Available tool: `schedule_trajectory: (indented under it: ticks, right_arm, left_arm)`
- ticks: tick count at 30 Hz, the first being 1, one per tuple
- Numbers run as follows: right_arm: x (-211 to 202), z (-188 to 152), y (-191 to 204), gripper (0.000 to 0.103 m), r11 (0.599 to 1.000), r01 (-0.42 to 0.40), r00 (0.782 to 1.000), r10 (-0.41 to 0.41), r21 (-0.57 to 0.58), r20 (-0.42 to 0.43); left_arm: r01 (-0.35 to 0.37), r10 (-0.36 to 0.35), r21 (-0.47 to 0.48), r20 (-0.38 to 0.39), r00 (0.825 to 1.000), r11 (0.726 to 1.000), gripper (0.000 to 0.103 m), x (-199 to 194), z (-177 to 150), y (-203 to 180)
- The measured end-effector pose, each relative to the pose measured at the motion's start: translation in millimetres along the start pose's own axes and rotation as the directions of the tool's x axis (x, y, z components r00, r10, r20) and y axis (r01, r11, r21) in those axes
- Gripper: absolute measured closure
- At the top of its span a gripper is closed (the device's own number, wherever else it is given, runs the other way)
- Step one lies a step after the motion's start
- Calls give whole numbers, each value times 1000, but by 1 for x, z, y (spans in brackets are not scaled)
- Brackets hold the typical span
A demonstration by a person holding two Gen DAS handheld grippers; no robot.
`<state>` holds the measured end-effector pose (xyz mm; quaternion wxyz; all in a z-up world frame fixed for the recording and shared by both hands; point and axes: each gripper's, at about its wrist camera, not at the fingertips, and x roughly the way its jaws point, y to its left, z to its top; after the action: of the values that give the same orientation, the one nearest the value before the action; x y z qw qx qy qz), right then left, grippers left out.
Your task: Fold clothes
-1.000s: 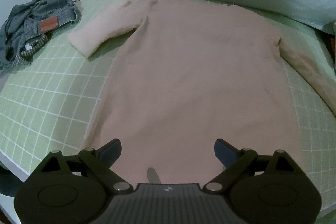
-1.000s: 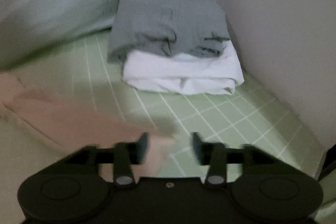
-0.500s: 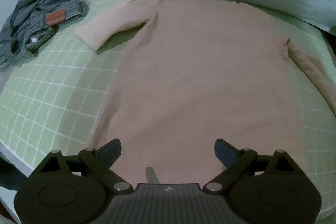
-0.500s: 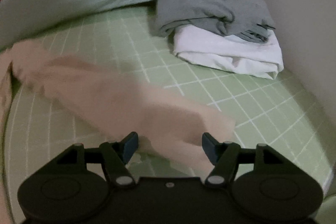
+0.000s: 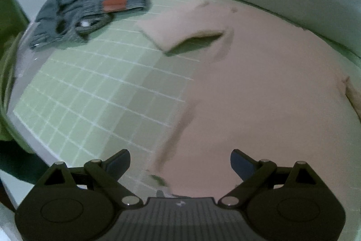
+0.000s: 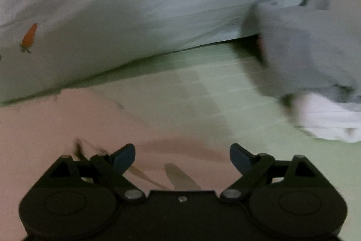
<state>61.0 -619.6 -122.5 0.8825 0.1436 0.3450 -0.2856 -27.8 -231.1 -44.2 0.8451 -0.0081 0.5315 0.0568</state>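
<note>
A pink sweater [image 5: 259,94] lies spread flat on the green checked sheet [image 5: 101,87], with its left sleeve [image 5: 178,31] angled out toward the upper left. My left gripper [image 5: 180,157] hangs open over the sweater's lower left edge, nothing between its fingers. In the right wrist view the sweater [image 6: 56,128] fills the lower left. My right gripper [image 6: 182,150] hovers above its right side with the jaws opening wide. The pink cloth lies below them and the pads grip nothing. The picture is blurred by motion.
Crumpled blue jeans [image 5: 90,6] lie at the far left corner of the sheet. A folded grey garment [image 6: 304,49] sits on a folded white one [image 6: 327,121] at the right. A pale quilt with carrot prints [image 6: 135,3] runs along the back.
My right gripper swung left, away from the folded stack and the sleeve end, to the sweater's body, and its jaws widened. My left gripper shifted left to the sweater's left edge.
</note>
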Motion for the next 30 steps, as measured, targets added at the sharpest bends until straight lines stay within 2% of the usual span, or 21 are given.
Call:
schedule_trajectory:
  ticks: [3,8,11,14,16,20,24,30]
  right_arm:
    - [19,2,30,12,1000,14,999,-15,-25,-49]
    - [11,-26,63,13,993,39,990,-54,-107,-133]
    - [-16,-36,66,12,995,74,991,-81,-67,-104]
    - [-46,-47,69,7,998,63,993,-62,11,-99]
    - [-61,-60,80,6,998,60,993,-59,11,-103]
    - [-82,-86,113,6,995,98,987,-96,5,-130]
    - [-94,-109,132,6,990,141,977,-136,22,-167]
    - [-95,-125,137,6,973,221,957,-202,72,-206]
  left_arm:
    - [-12,12,-55,8,1000,998,8,1,4,24]
    - [-11,14,-109,28,1000,994,8,8,23,68]
    - [4,0,-120,29,1000,993,8,19,41,96]
    - [26,-22,-120,34,999,992,8,29,59,119]
    - [45,-41,-111,38,998,993,8,39,71,133]
    - [97,-93,-90,45,995,991,8,61,97,145]
    - [133,-131,-45,33,991,990,8,85,123,142]
    - [181,-181,21,17,983,983,8,123,162,136]
